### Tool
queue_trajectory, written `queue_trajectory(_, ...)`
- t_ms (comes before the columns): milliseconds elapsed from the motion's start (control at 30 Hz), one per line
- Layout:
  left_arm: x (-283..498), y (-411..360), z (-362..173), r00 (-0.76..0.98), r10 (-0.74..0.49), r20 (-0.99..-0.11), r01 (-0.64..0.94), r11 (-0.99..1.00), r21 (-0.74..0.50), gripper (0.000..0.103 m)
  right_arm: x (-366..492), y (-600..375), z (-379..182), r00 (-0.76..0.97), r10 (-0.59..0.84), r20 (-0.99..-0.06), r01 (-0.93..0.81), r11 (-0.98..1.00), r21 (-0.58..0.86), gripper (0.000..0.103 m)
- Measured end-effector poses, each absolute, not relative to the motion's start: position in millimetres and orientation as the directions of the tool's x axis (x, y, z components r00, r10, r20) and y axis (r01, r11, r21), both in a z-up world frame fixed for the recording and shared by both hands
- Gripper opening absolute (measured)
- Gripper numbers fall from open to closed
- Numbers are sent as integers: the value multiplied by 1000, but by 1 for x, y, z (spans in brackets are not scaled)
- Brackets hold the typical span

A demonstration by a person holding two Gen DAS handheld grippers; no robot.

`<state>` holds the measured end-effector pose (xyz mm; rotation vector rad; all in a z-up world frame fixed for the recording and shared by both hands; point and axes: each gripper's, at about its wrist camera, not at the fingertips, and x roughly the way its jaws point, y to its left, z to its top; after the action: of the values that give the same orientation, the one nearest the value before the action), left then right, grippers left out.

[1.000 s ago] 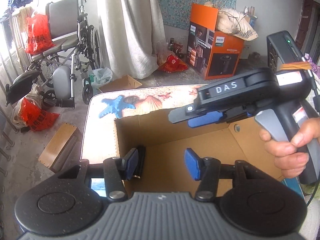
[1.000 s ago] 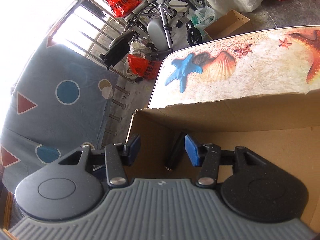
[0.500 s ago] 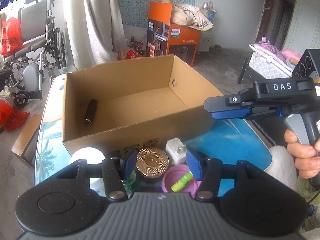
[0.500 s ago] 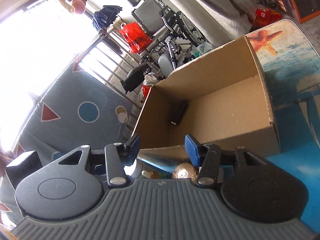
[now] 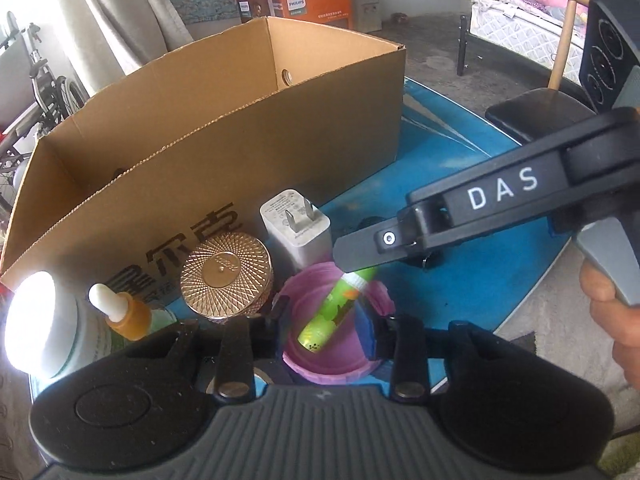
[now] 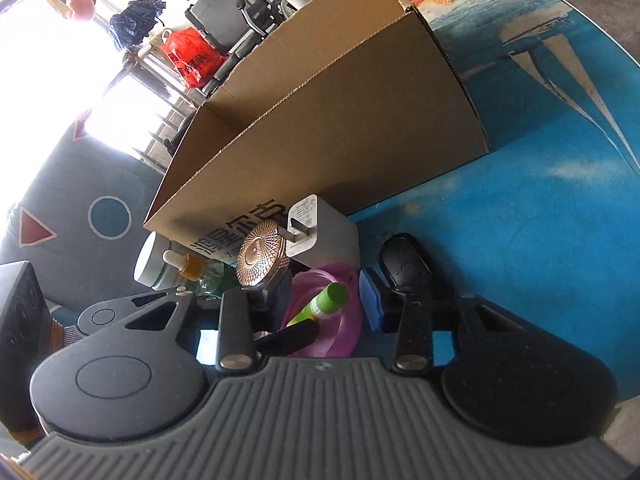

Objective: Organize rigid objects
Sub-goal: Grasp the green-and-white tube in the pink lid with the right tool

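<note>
Left wrist view: looks steeply down along its own fingers, close over the pink bowl [image 5: 316,364] at the table's [image 5: 460,172] near edge, facing the cardboard box's [image 5: 248,152] printed long wall.
Right wrist view: tilted sideways, angled less steeply, close on the same cluster from the other side; the box [image 6: 340,120] runs away up-frame toward the bright window.
Shared ground: bowl [image 6: 348,332], green tube [image 5: 336,312] [image 6: 326,300], gold-lidded jar [image 5: 226,270] [image 6: 262,250], white plug adapter [image 5: 296,232] [image 6: 324,232], dropper bottle [image 5: 124,312] [image 6: 190,266].
Cross-sighting: the right gripper [image 5: 352,258] enters the left view from the right; a black finger [image 6: 288,338] crosses the right view's bowl.
</note>
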<state>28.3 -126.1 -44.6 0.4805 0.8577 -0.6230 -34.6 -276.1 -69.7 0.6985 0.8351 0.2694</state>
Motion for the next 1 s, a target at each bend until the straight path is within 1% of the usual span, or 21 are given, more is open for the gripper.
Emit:
queue_trajectory(33, 28, -128, -46, 500, -303, -811, 678, 719, 149, 31, -32, -275, -72, 648, 484, -589, 45, 747, 663, 26)
queue_trajectory(100, 27, -135, -50, 508, -292, -810, 683, 710, 171, 26, -30, -273, -76, 639, 491, -592, 46, 744, 667, 23)
queue_trajectory(133, 27, -136, -51, 510, -292, -809, 685, 707, 177, 22, -30, -272, -77, 639, 493, -590, 44, 743, 668, 20)
queue_trajectory(267, 22, -138, -51, 519, -308, -797, 691, 700, 179, 18, -31, -269, -74, 650, 489, -581, 28, 749, 662, 17)
queue_trajectory(367, 15, -138, -46, 533, -318, -784, 693, 695, 190, 16, -33, -266, -68, 661, 479, -578, 13, 762, 647, 13)
queue_trajectory(800, -15, -122, -7, 596, -384, -705, 684, 702, 196, 16, -55, -262, -34, 698, 497, -516, -46, 750, 660, 12)
queue_trajectory(867, -15, -123, -8, 599, -383, -703, 682, 704, 198, 16, -57, -266, -34, 699, 504, -508, -32, 731, 682, 15)
queue_trajectory(1000, -16, -118, -11, 585, -376, -719, 682, 708, 184, 16, -56, -282, -54, 674, 550, -493, 59, 626, 778, 15)
